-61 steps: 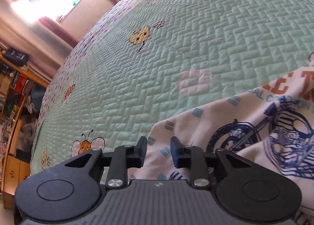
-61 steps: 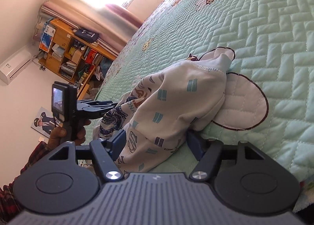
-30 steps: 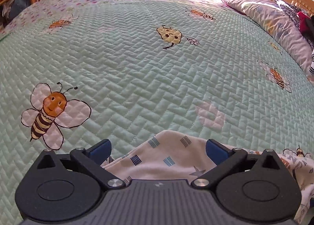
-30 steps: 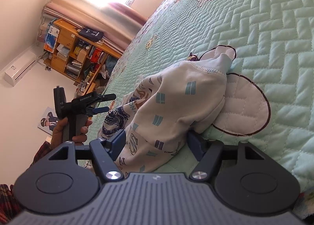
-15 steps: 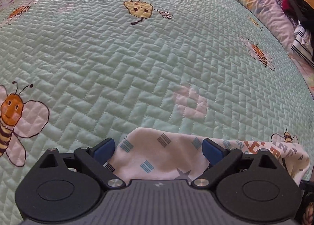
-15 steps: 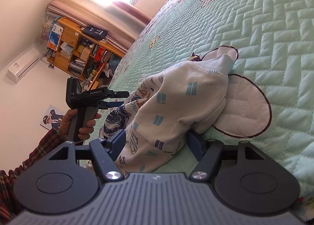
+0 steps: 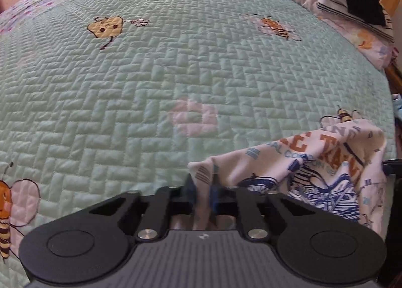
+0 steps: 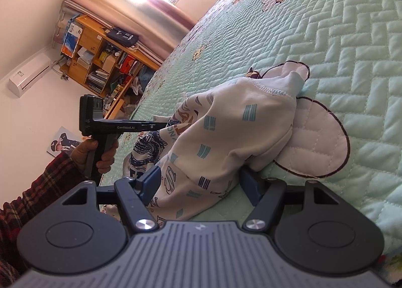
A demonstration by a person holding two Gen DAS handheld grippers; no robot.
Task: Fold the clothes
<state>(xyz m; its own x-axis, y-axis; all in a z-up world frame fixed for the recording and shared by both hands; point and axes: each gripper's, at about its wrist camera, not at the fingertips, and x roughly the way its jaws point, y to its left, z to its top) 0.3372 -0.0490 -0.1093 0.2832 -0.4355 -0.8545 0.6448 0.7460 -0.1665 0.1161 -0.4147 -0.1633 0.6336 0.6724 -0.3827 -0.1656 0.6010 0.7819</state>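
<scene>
Right wrist: mint quilt (image 8: 351, 36), bookshelf (image 8: 100, 61); right tool (image 8: 201, 185) apart, left tool (image 7: 203, 187) closing on shirt (image 7: 314, 162).

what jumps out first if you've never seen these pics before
The white printed garment bunched on the mint quilted bedspread with its bee patterns. The left gripper is closing on a fold of its edge, while the right gripper straddles the other end, jaws wide. Behind, a cluttered wooden bookshelf stands by the bright window.
</scene>
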